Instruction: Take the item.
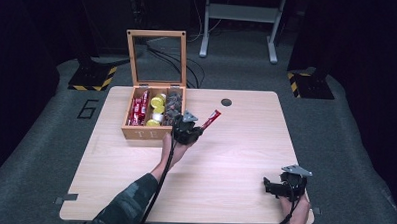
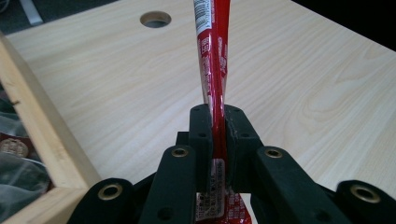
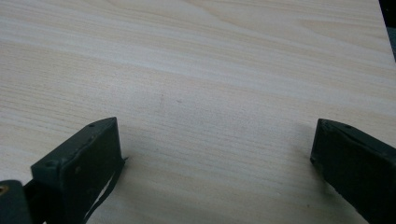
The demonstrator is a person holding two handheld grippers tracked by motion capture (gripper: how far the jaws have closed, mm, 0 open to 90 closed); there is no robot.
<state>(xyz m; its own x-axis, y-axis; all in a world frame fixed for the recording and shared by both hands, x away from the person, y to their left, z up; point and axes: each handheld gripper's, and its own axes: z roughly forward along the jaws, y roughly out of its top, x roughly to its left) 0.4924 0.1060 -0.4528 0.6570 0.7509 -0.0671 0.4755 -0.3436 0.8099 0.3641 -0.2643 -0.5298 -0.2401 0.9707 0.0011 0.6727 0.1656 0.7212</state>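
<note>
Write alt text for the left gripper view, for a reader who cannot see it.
The left tool is shut on a long red foil sachet that sticks out over the pale wooden table. A light wooden box's wall stands at left; a round hole in the tabletop lies beyond.

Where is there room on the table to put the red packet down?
Bare wood lies right of the wooden box, from the round hole to the right edge, and across the middle of the table. The box is crowded. The left tool holds the red packet; the right tool fills the near right corner.
</note>
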